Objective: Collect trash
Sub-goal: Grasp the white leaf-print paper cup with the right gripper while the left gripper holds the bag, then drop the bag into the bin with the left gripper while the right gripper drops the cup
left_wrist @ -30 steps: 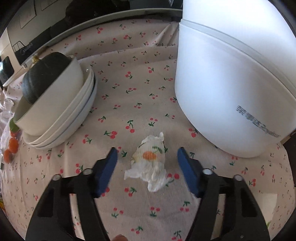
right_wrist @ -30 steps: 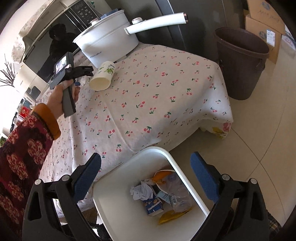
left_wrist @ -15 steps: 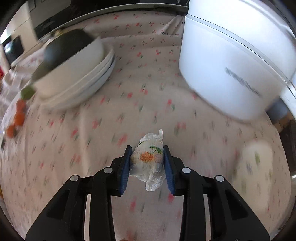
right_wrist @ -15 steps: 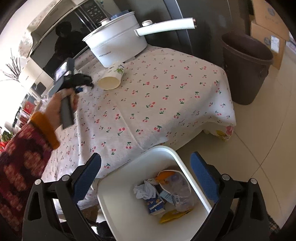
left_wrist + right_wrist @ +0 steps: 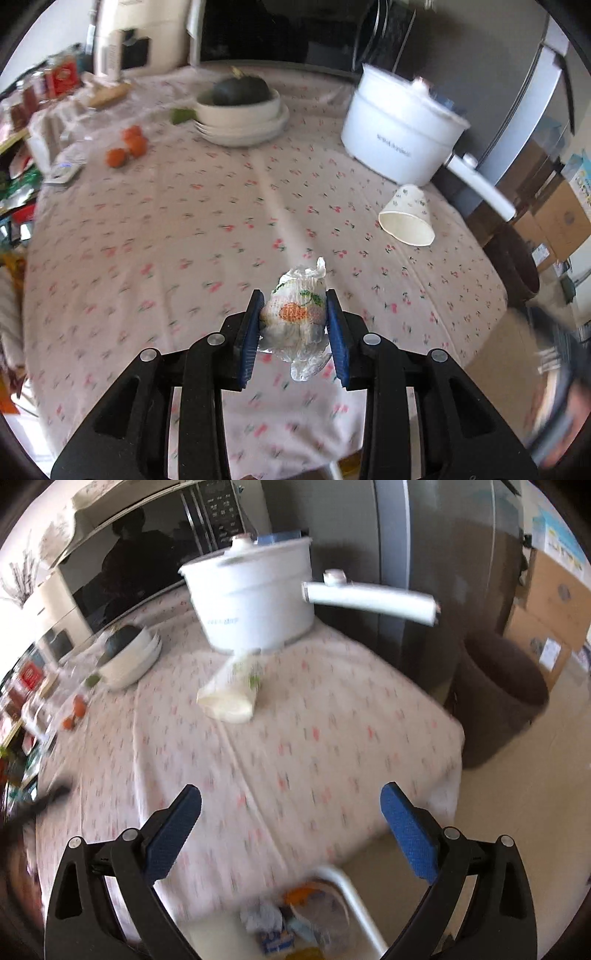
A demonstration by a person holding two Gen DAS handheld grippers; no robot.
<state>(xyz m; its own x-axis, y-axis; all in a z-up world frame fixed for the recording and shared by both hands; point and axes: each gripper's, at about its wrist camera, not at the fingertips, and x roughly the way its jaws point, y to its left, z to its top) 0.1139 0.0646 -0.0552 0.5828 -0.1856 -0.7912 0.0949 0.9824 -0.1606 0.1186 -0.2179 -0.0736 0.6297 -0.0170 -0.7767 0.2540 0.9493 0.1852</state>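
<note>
We record the left tongs (image 5: 294,325) clamped on a crumpled napkin (image 5: 295,319), white with an orange and green print, its blue pads (image 5: 251,334) pressing both sides. The napkin is held clear above the near part of the table (image 5: 184,229), which wears a cherry-print cloth.

We list on the table: a paper cup (image 5: 406,218) lying on its side to the right, just near of a white pot (image 5: 399,136) with a long handle; a stack of white bowls (image 5: 240,118) at the far side holding a dark squash (image 5: 240,90); small oranges (image 5: 127,147) to the far left.

The right tongs (image 5: 291,827) stand wide apart, holding nothing, above the table's near edge. Below them sits a white bin (image 5: 354,893) with wrappers inside. A brown bin (image 5: 498,698) stands on the floor to the right.
</note>
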